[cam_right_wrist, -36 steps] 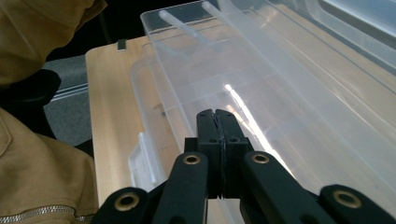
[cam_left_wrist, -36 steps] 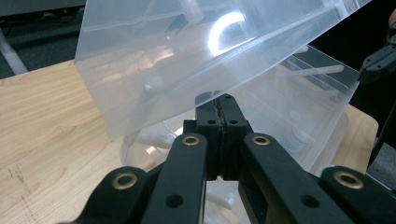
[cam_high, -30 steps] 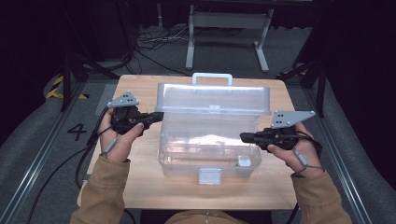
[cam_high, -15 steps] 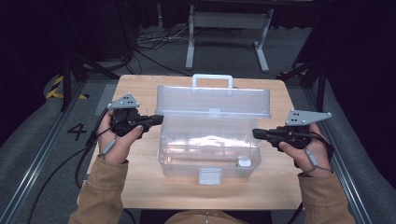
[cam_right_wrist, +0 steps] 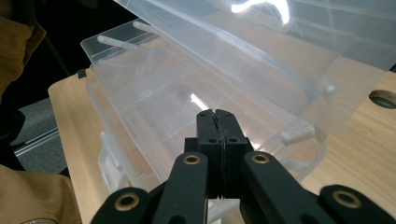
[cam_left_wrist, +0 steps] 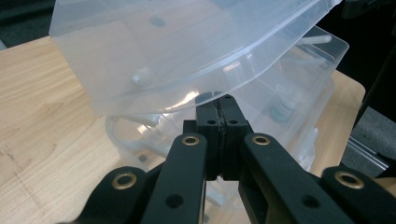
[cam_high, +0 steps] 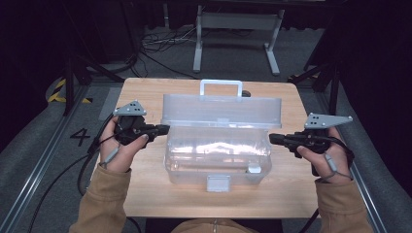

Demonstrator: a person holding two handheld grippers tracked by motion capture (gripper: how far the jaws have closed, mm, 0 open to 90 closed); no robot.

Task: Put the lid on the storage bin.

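At the middle of the wooden bench: one clear plastic case, its one lid raised and tilted back, one white handle on the lid's far edge, one latch tab on the near wall. Contents too faint to count. Beside the case, two tools, one at each end. Left tool: held in the left hand, jaws pressed together on nothing, tips just beside the case's left end, under the lid's edge in the left gripper view. Right tool: held in the right hand, jaws likewise together and empty, tips just beside the case's right end. Two tan sleeves at the near edge. One round hole in the bench top. On the floor beyond, one grey metal stand and several cables
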